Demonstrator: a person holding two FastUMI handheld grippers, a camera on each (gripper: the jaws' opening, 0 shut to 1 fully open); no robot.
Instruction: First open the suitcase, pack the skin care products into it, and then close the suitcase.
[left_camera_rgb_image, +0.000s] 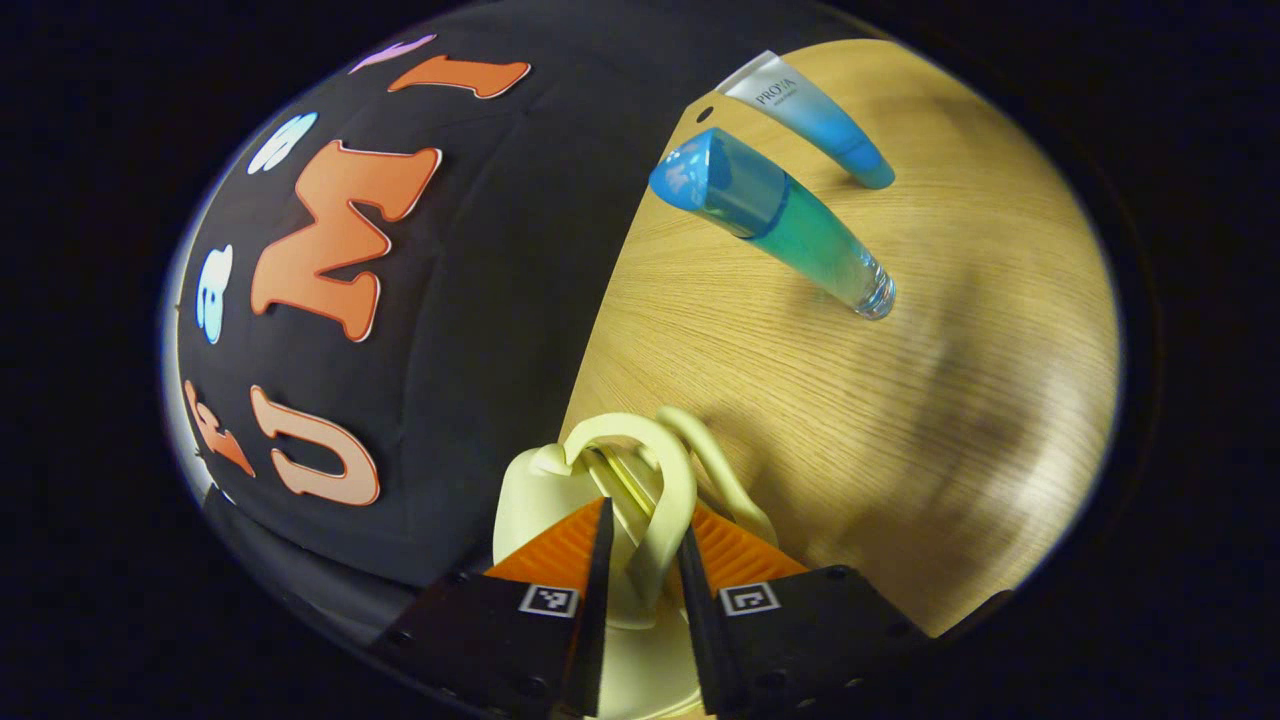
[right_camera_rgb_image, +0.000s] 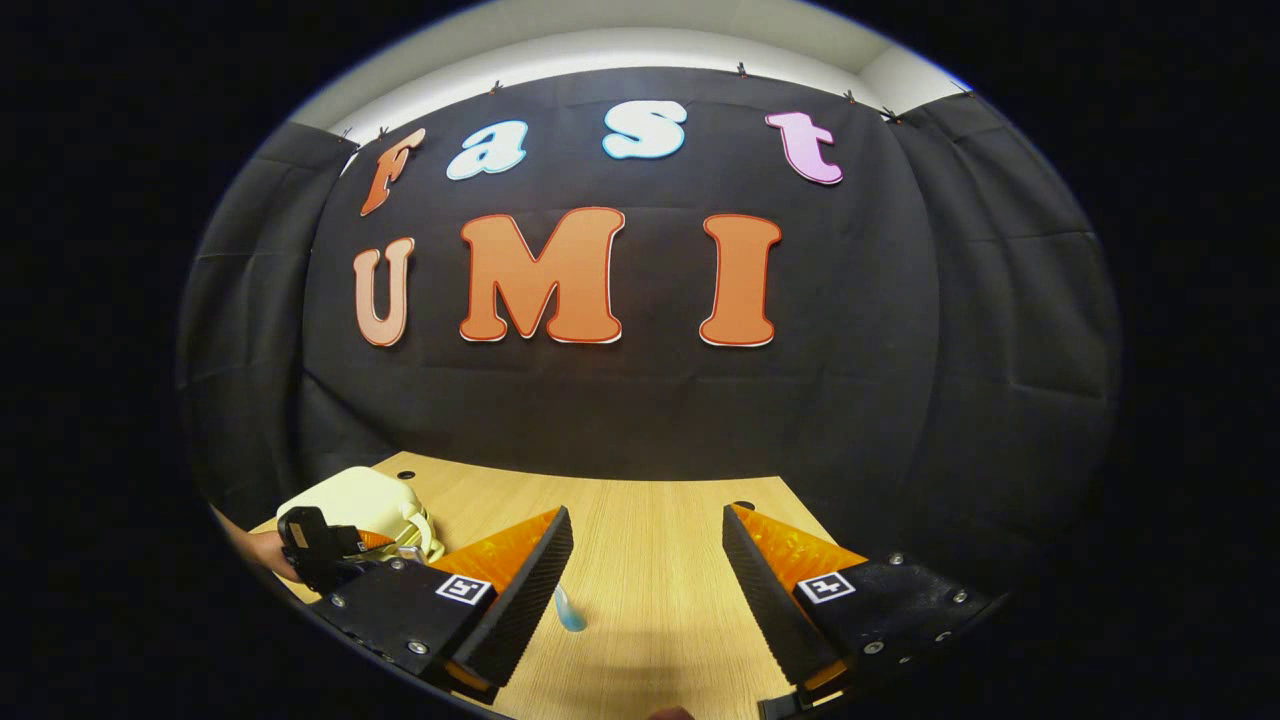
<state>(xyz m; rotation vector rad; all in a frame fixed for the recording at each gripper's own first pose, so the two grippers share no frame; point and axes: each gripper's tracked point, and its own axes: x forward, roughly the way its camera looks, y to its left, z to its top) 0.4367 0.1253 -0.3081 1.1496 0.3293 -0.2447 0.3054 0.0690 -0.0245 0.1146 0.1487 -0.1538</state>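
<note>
The small cream suitcase (left_camera_rgb_image: 600, 520) sits at the desk's (left_camera_rgb_image: 800, 400) back edge, against the black wall cloth, with the left gripper (left_camera_rgb_image: 640, 545) clamped on its looped handle (left_camera_rgb_image: 655, 490), both fingers pressing the loop between them. This looks like the opening step, and whether the lid has lifted at all cannot be told. Two blue skin care products, a bottle (left_camera_rgb_image: 770, 215) and a tube (left_camera_rgb_image: 810, 120), lie farther along the desk, well apart from the case. The right gripper (right_camera_rgb_image: 648, 570) hovers over the desk with fingers spread wide, holding nothing. Next, the lid likely needs swinging up by the handle.

A wooden table (left_camera_rgb_image: 900, 420) carries two blue skincare tubes (left_camera_rgb_image: 790, 225) and a cream suitcase (right_camera_rgb_image: 355, 505).
</note>
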